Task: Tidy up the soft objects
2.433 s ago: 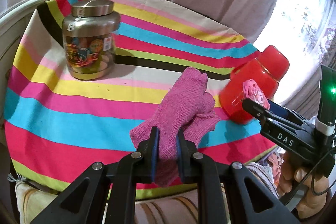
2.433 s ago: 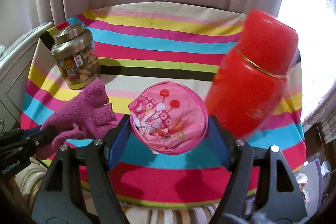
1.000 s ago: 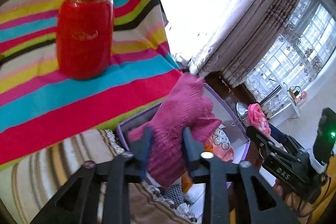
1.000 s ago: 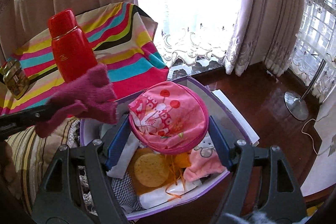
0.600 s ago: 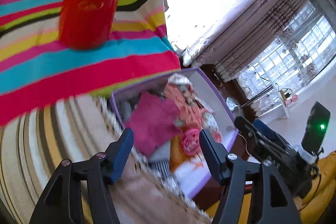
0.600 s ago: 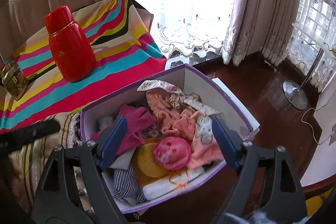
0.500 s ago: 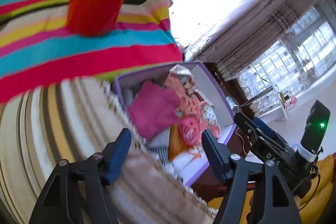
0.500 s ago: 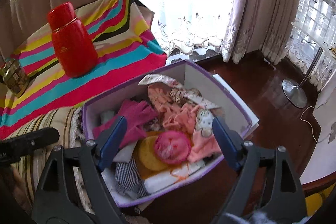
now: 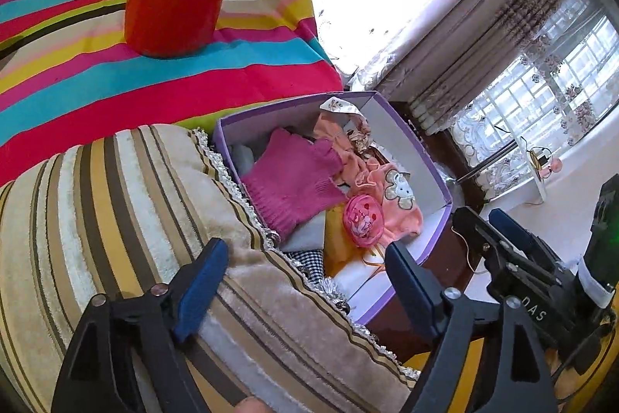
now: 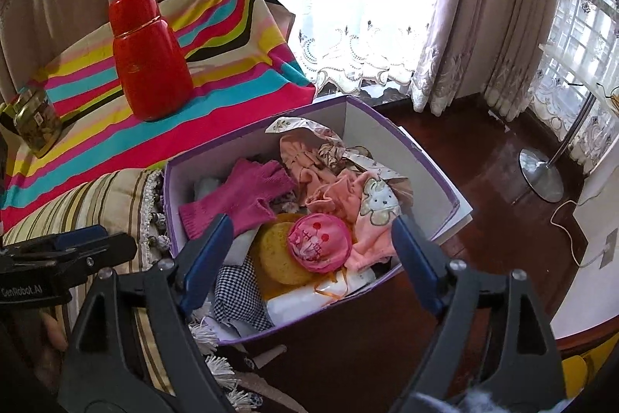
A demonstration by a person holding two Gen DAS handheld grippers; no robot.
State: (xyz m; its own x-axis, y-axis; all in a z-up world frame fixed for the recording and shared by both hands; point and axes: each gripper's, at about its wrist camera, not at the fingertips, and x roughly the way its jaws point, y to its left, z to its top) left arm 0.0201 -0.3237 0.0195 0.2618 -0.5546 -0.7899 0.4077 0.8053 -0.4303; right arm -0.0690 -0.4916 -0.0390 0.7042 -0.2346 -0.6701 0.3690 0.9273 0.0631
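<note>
A magenta knitted glove (image 10: 241,198) is seen lying flat in the purple-rimmed cardboard box (image 10: 433,173), at its near-left side, cuff towards the box's near-left corner and fingers spread towards the middle. A small round pink fabric pouch with a red floral print (image 10: 320,247) is laid just beside it, resting partly on a yellow sponge (image 10: 276,258) among peach baby clothes (image 10: 359,215).

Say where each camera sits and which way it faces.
Left wrist: on the left claw, jaws opening and empty, looking down over a striped cushion at the purple box; right claw at right.
Right wrist: on the right claw, open, above the box; left claw at left.
Both show the pink glove and red flask.
</note>
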